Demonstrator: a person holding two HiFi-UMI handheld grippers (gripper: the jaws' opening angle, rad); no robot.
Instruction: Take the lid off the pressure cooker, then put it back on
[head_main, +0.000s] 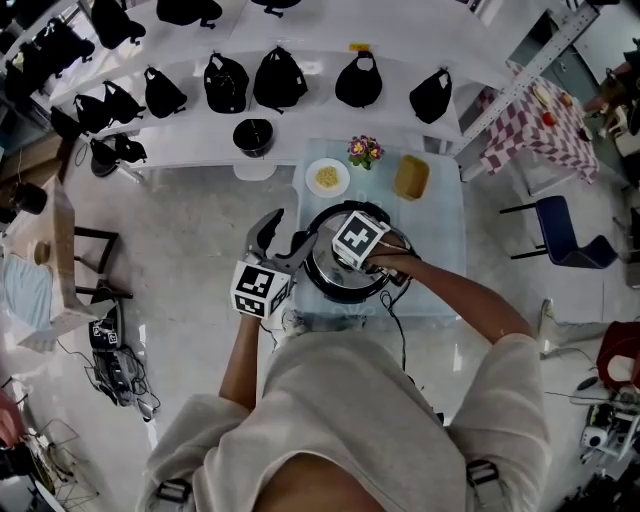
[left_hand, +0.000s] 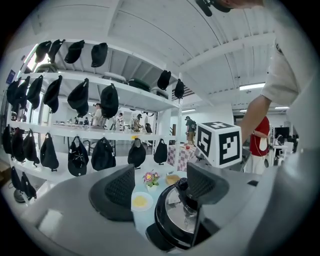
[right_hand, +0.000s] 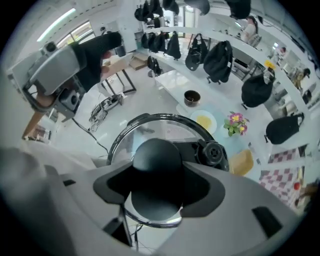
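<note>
The pressure cooker (head_main: 332, 278) stands on a pale glass table (head_main: 440, 235). Its steel lid (right_hand: 150, 129) with a black rim sits on the pot. My right gripper (right_hand: 157, 189) points straight down over it, jaws wide and pressed on either side of the lid's round black knob (right_hand: 156, 162). A black valve (right_hand: 212, 154) sits just beyond the knob. In the head view the right gripper (head_main: 366, 262) covers the lid's middle. My left gripper (head_main: 285, 232) hangs open by the cooker's left side, nothing between its fingers; in its own view the left gripper (left_hand: 162, 185) frames the cooker (left_hand: 172, 225).
Behind the cooker lie a white plate of yellow food (head_main: 327, 178), a small flower pot (head_main: 365, 151) and a yellow piece (head_main: 411, 177). A black bowl (head_main: 253, 135) stands on the white shelf with several black caps. A blue chair (head_main: 565, 235) is at the right.
</note>
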